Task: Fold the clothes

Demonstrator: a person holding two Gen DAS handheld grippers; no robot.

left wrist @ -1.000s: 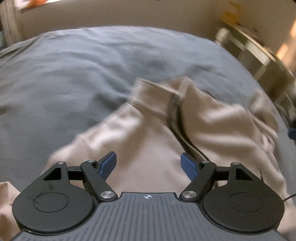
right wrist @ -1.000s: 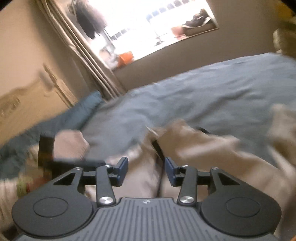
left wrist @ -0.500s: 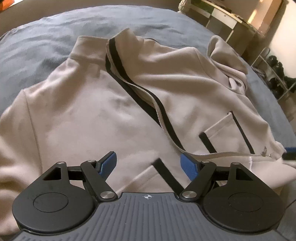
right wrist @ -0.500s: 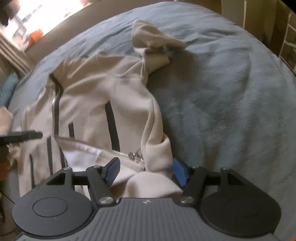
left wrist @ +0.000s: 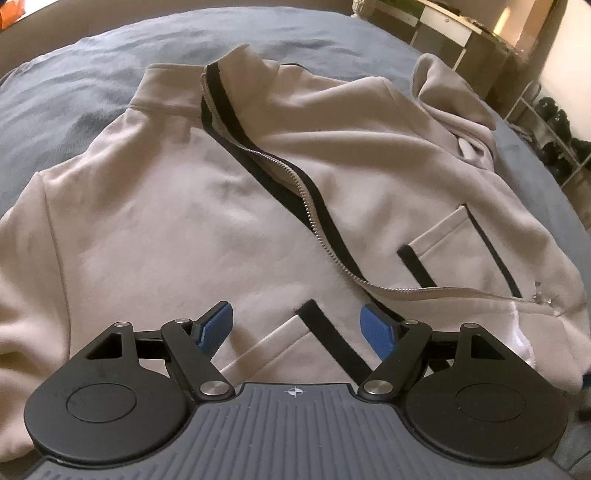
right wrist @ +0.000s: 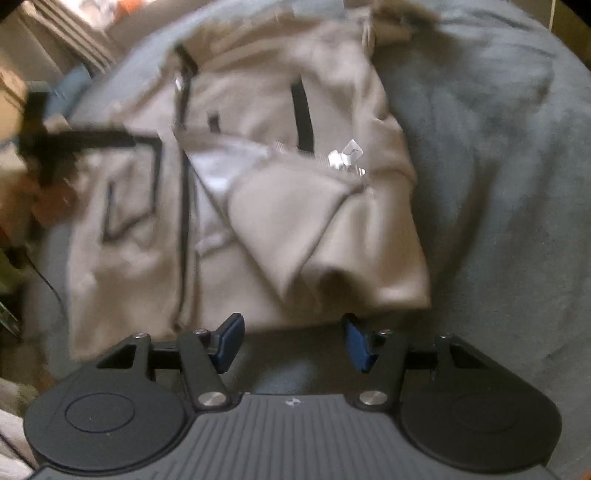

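A beige zip jacket (left wrist: 192, 221) spreads over the near part of the grey-blue bedcover (right wrist: 498, 166), its loose sleeve (left wrist: 448, 92) bunched toward the bed's right edge. Bare cover lies open along the far edge and down the right side. Wooden shelving (left wrist: 461, 33) crowds the far right corner; the left gripper (right wrist: 74, 144) reaches in over the jacket's left side.

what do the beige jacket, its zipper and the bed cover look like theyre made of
Jacket: soft matte knit, probably cotton fleece; it drapes in rounded folds without shine.
Zipper: looks like metal; small silvery teeth catch light, set on black tape.
Bed cover: grey-blue fabric with a slightly fuzzy, mottled nap, perhaps brushed fleece or velour; hard to say more.
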